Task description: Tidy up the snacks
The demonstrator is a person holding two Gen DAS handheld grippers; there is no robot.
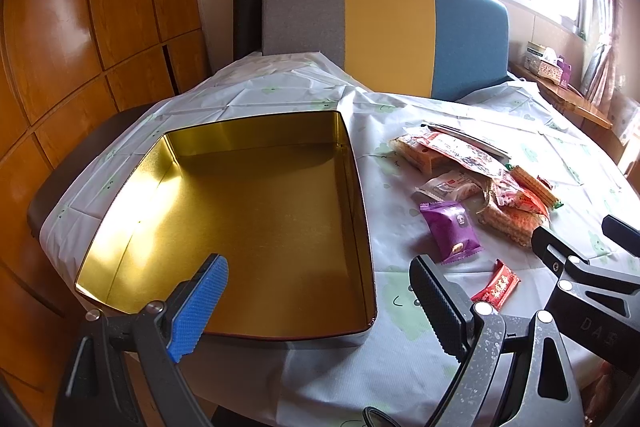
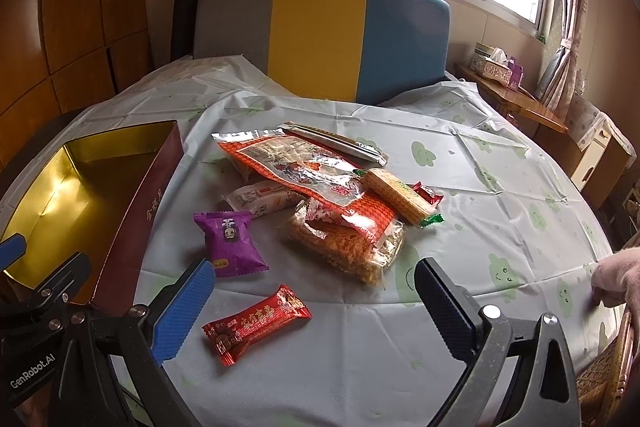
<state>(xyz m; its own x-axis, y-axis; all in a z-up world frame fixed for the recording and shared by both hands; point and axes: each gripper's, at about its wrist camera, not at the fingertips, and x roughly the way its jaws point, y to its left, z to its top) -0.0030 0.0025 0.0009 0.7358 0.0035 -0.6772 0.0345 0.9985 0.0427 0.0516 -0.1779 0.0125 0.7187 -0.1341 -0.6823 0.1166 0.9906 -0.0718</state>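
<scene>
The left gripper (image 1: 320,291), jaws spread wide and holding nothing, hangs over the near edge of an open gold-lined tin (image 1: 224,337) on a table covered with a pale cloth (image 1: 328,379) printed with green clouds. One blue-padded finger sits above the tin's bare floor; the black finger is just outside the tin's right wall. To the right of the tin, the right gripper (image 2: 316,301) is likewise released and empty, its fingers either side of a red candy bar (image 2: 256,323) lying flat on the cloth, not touching it. Just beyond that bar, still right of the tin, lies a purple wrapped cake (image 2: 230,243). Farther right of the tin sits a loose heap: a clear pack of crisp orange snack (image 2: 344,247), a long orange-red packet (image 2: 296,167) resting across it, a white wrapped roll (image 2: 260,197) partly tucked beneath, a wafer bar (image 2: 396,197) and a small red sweet (image 2: 428,195) at the heap's far side. A grey, yellow and blue headboard (image 2: 320,35) stands behind the tin.
</scene>
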